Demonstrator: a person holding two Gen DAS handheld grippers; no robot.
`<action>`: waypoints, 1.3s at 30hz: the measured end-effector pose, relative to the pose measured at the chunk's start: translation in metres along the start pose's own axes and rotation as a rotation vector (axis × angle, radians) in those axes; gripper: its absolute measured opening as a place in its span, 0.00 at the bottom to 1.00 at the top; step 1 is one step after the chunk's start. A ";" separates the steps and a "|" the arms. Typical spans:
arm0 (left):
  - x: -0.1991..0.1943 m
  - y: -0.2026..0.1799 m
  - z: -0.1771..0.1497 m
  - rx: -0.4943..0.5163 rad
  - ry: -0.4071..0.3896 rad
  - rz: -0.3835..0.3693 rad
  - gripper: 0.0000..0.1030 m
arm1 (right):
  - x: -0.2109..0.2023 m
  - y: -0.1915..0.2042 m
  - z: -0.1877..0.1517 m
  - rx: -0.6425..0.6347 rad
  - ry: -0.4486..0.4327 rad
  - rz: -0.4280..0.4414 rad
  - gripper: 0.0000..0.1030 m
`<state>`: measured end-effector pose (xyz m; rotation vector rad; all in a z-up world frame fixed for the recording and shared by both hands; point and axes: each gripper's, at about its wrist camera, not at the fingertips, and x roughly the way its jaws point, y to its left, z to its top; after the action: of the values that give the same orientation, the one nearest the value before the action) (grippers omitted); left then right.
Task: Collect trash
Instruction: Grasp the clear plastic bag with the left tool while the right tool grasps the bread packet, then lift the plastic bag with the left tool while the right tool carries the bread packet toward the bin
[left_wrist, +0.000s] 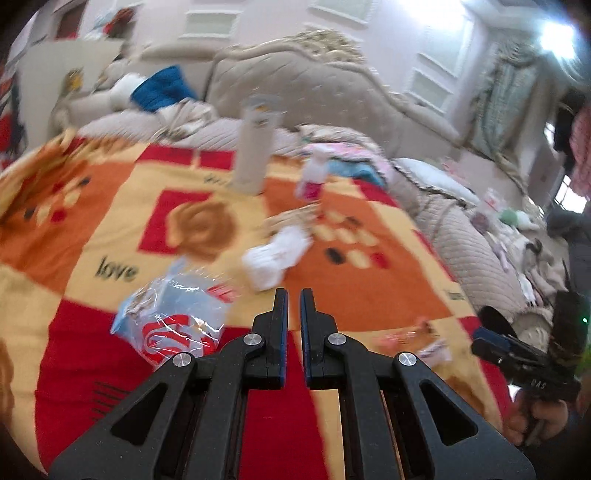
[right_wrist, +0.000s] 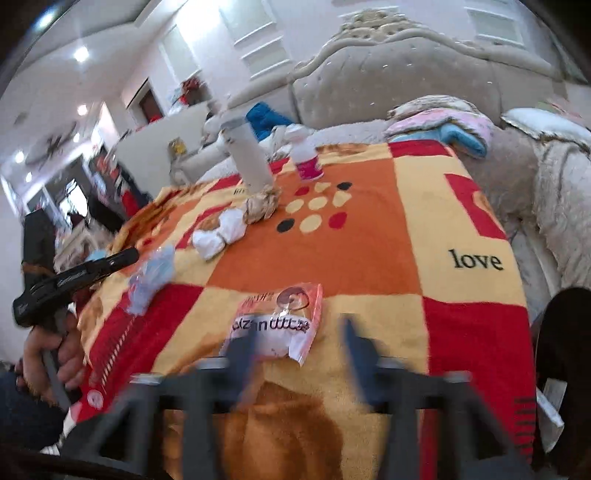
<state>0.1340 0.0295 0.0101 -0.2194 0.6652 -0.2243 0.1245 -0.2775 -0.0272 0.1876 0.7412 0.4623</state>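
On the blanket (right_wrist: 369, 240), perhaps four wrappers (right_wrist: 284, 325).

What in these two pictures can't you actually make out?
- Right hand-held gripper, right wrist view: fingers smeared by motion blur.
- Pink wrapper: print too blurred to read.
- Tall white container, left wrist view: label blurred.
- Crumpled white wad: paper or cloth unclear.
- Left hand-held gripper: shut, empty.

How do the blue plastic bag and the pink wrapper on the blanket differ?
The blue plastic bag is crumpled, clear-blue with red print; the pink wrapper lies flatter, pink and white with dark lettering. The bag lies nearest the shut left tongs; the wrapper lies just ahead of the open right tongs. Both rest loose on the blanket, ungripped.
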 end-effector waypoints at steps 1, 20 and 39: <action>-0.001 -0.007 0.000 0.006 0.000 -0.015 0.04 | -0.003 0.003 -0.001 -0.006 -0.032 -0.011 0.90; -0.022 0.071 -0.043 0.083 -0.006 0.156 0.64 | 0.077 0.043 -0.004 -0.170 0.157 -0.127 0.61; 0.059 0.092 -0.010 0.127 0.208 0.035 0.44 | 0.077 0.040 -0.005 -0.152 0.158 -0.113 0.56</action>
<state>0.1851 0.0996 -0.0565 -0.0627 0.8576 -0.2575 0.1574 -0.2057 -0.0643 -0.0337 0.8627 0.4270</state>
